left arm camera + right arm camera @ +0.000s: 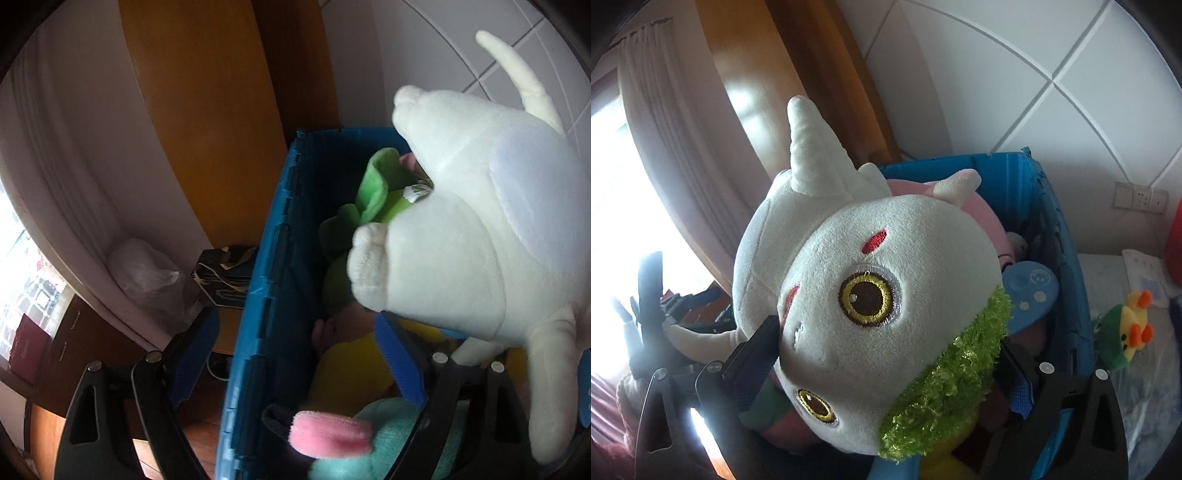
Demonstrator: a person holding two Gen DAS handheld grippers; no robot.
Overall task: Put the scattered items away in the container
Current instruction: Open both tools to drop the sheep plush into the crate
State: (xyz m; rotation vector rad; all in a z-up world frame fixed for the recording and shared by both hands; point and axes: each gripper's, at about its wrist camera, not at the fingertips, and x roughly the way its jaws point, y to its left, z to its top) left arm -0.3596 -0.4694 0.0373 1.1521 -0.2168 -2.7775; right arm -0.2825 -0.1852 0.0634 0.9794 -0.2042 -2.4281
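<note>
A white plush unicorn (864,295) is clamped by the right gripper (886,362) above the blue crate (258,295); the left gripper (295,362) is spread wide, empty. White tiled wall (1034,92) and wooden door (207,129) are seen behind.

A white plush creature (871,295) with a pale horn is showing gold-ringed brown embroidered eyes, red stitched marks and a curly lime-green ruff. The blue plastic crate (258,295) is showing green, yellow, teal and pink soft toys. A small green-and-yellow plush duck (1126,328) is showing orange feet.
</note>
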